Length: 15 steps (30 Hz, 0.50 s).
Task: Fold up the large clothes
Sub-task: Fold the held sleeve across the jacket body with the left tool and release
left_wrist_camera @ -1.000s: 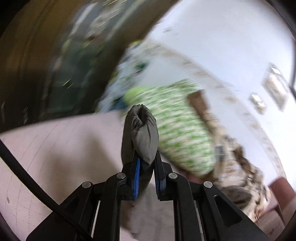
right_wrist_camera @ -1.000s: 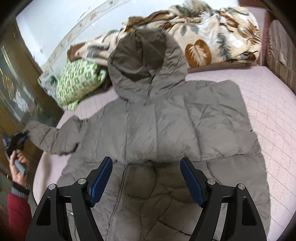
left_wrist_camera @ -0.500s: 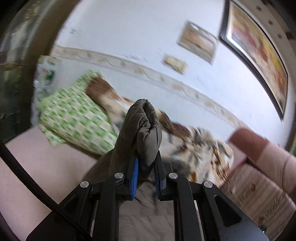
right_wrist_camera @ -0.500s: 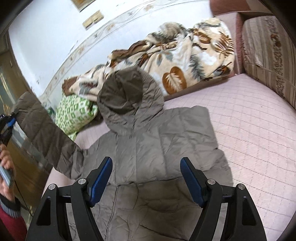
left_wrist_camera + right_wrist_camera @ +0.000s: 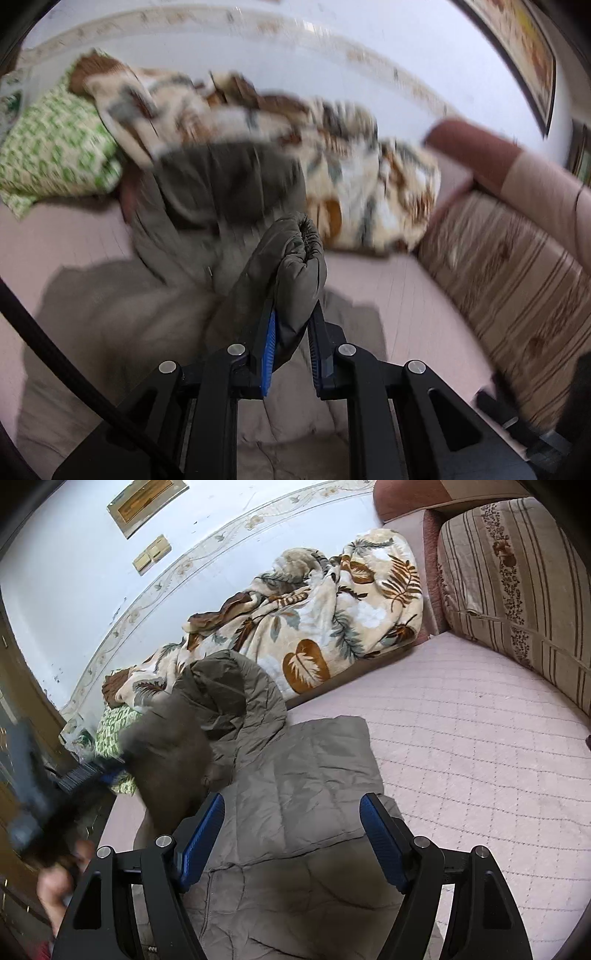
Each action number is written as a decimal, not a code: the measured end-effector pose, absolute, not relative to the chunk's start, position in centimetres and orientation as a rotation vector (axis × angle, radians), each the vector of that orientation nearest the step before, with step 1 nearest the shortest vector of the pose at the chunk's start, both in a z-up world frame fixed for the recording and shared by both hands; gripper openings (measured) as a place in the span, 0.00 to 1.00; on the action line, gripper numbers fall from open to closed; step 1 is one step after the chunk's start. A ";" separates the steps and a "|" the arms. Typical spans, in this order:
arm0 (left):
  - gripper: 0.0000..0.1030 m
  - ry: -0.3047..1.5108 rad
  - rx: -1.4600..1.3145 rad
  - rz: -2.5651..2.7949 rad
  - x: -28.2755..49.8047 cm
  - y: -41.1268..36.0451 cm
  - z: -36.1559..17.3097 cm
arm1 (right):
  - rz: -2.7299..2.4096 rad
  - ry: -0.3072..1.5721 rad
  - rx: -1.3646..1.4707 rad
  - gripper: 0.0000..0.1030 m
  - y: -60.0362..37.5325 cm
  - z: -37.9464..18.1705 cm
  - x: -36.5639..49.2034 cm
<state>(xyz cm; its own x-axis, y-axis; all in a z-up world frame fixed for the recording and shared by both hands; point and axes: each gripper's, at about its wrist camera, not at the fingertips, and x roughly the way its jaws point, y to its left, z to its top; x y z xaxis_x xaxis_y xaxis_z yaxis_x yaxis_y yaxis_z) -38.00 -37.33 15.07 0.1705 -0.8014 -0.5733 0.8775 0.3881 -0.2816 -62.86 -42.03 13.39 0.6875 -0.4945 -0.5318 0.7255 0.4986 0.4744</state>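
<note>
Left claw (image 5: 291, 345) grips the grey-brown padded jacket's (image 5: 306, 775) sleeve cuff (image 5: 295, 258), mid-fold across its body; right claw (image 5: 291, 836) hangs open, empty; further folds remain.

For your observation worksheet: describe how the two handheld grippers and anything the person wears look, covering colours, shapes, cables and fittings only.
The left gripper and right gripper share one design: angular black frames with triangular cut-outs, silver round bolts at the joints, and ribbed blue pads lining each finger. A thick black cable curves past the left one. A red sleeve edge shows at the lower left.

Both wrist views overlook the bed (image 5: 461, 738) (closely).
</note>
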 end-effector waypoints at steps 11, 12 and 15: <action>0.43 0.883 0.327 -1.279 -40.0 -38.2 8.8 | -0.758 0.346 0.740 0.77 -42.9 13.2 -62.0; 0.46 0.864 0.307 -1.302 -39.6 -36.9 9.8 | -0.756 0.339 0.746 0.77 -43.0 13.3 -62.0; 0.68 0.773 0.233 -1.274 -37.1 -32.2 12.5 | -0.723 0.309 0.789 0.77 -43.6 13.0 -61.7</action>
